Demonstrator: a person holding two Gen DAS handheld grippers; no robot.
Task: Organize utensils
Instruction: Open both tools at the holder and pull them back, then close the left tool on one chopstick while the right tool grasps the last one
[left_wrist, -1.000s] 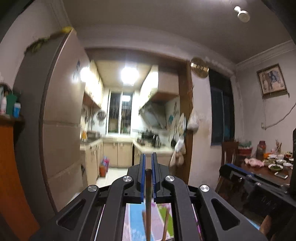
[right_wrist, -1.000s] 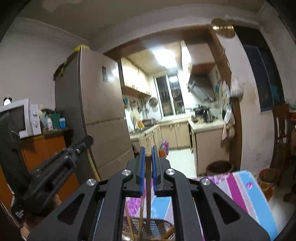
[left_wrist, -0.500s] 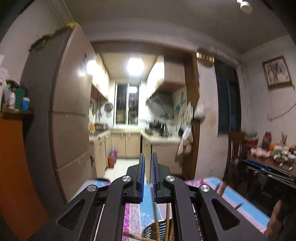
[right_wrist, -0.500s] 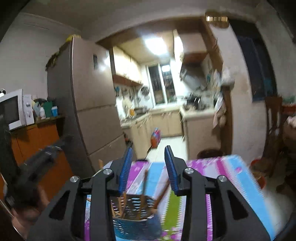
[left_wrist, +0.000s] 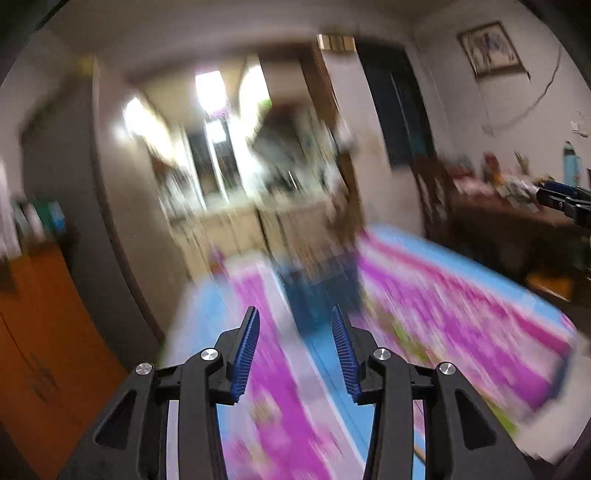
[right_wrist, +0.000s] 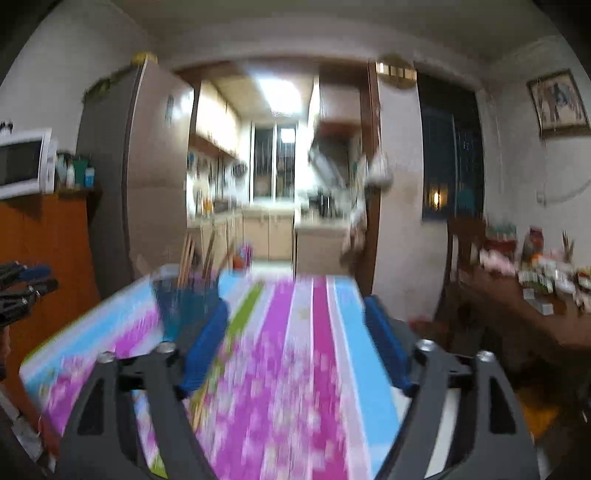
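Note:
A blue mesh utensil holder stands at the far left of a striped pink, blue and green tablecloth, with several wooden chopsticks upright in it. In the left wrist view the holder is blurred, straight ahead beyond the fingers. My left gripper is open and empty. My right gripper is open wide and empty, to the right of the holder. A chopstick lies on the cloth under its left finger. Both views are motion-blurred.
A grey fridge and an orange cabinet with a microwave stand at the left. A dark dining table with dishes and a chair is at the right. The kitchen doorway lies ahead.
Both grippers held chopsticks upright over the holder, then opened; the chopsticks now stand in the holder. Both grippers have pulled back and tilted down toward the table.

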